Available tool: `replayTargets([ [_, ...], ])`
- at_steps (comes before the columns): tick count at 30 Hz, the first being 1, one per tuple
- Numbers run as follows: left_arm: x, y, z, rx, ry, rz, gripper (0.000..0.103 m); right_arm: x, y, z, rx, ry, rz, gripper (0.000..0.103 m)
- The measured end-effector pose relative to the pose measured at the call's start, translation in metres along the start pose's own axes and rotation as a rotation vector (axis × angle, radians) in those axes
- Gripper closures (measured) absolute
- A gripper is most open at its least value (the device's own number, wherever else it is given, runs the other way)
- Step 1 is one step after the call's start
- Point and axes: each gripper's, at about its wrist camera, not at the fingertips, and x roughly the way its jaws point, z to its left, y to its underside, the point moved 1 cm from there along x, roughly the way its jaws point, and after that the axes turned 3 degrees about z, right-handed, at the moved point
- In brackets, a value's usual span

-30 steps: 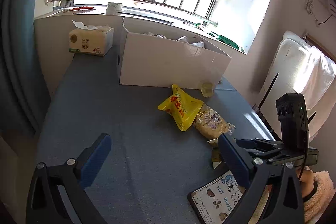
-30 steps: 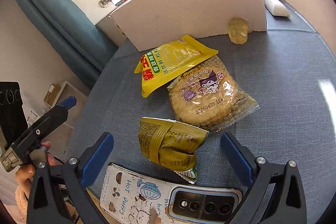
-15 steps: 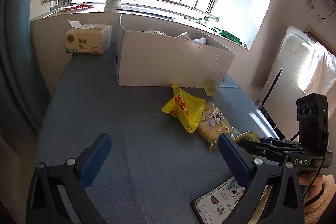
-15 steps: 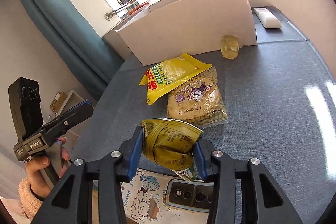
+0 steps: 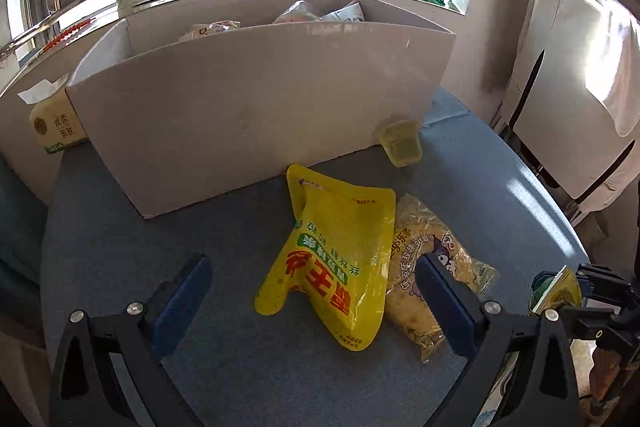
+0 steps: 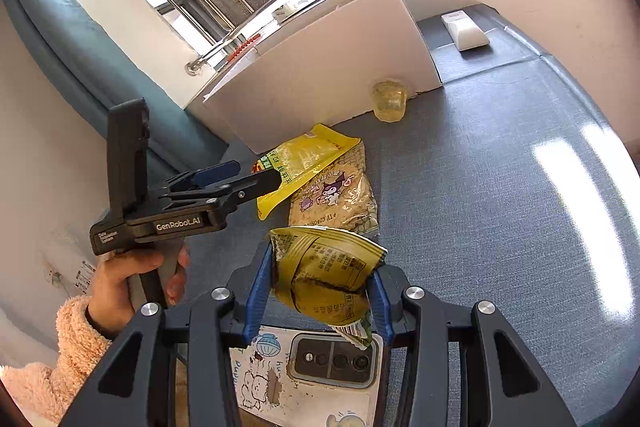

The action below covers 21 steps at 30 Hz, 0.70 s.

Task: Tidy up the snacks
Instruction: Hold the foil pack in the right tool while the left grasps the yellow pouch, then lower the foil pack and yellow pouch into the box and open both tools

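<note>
Your right gripper point(image 6: 318, 301) has its jaws closed narrow on the olive-green snack packet point(image 6: 324, 277). Blue pads press both sides, and the packet is crumpled and lifted off the blue tabletop point(image 6: 500, 195). Below it lies a phone point(image 6: 334, 361) in an illustrated case, camera side up.

Your left gripper point(image 5: 312, 303) has its jaws spread wide with nothing between the pads. In the left wrist view it hangs above the yellow snack bag point(image 5: 334, 267), not touching it. The right wrist view shows your left hand point(image 6: 132, 283), in a fluffy cream sleeve point(image 6: 60, 359), wrapped round the handle.

Snacks on the tabletop:
- yellow snack bag, flat, with red and green print, just in front of the cardboard box point(image 5: 256, 107);
- clear cartoon-print packet point(image 5: 424, 267), with pale contents, touching the yellow bag's right edge and partly tucked under it;
- small yellowish jelly cup point(image 5: 400, 143), at the foot of the box's front wall near its right corner.

The cardboard box stands open-topped, and several wrappers show above the rim. A tissue pack point(image 5: 56, 127) sits behind the box's left corner. A white remote-like object point(image 6: 466, 31) lies on the far tabletop past the box's right end.
</note>
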Motion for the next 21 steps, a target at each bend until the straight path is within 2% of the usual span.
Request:
replayTargets([
  [2, 0.016, -0.003, 0.010, -0.054, 0.031, 0.048, 0.001, -0.001, 0.000, -0.001, 0.004, -0.001, -0.001, 0.055],
  [4, 0.023, -0.003, 0.017, -0.088, 0.049, 0.048, 0.014, -0.001, 0.000, -0.002, 0.005, -0.005, 0.000, 0.055],
  [5, 0.022, -0.003, 0.016, -0.081, 0.072, 0.045, 0.030, -0.001, 0.000, -0.002, 0.004, -0.004, 0.001, 0.055],
  [6, 0.021, -0.003, 0.014, -0.074, 0.073, 0.045, 0.064, -0.001, 0.001, -0.002, 0.004, -0.003, 0.003, 0.055],
  [7, 0.020, -0.001, 0.013, -0.074, 0.075, 0.044, 0.069, 0.000, 0.001, -0.003, 0.004, -0.004, 0.004, 0.055],
  [10, 0.011, 0.007, 0.006, -0.043, 0.054, 0.025, 0.073, 0.003, 0.001, -0.004, 0.009, -0.006, 0.011, 0.055],
  [13, -0.009, 0.014, 0.009, -0.069, 0.078, -0.038, 0.076, 0.004, 0.001, -0.002, 0.003, -0.004, 0.015, 0.055],
  [19, -0.073, 0.020, 0.022, -0.112, 0.083, -0.211, 0.077, 0.006, -0.004, 0.001, -0.006, -0.001, 0.010, 0.055],
  [21, -0.097, 0.018, 0.022, -0.097, 0.038, -0.283, 0.077, 0.007, -0.011, 0.004, -0.010, -0.006, 0.010, 0.055],
])
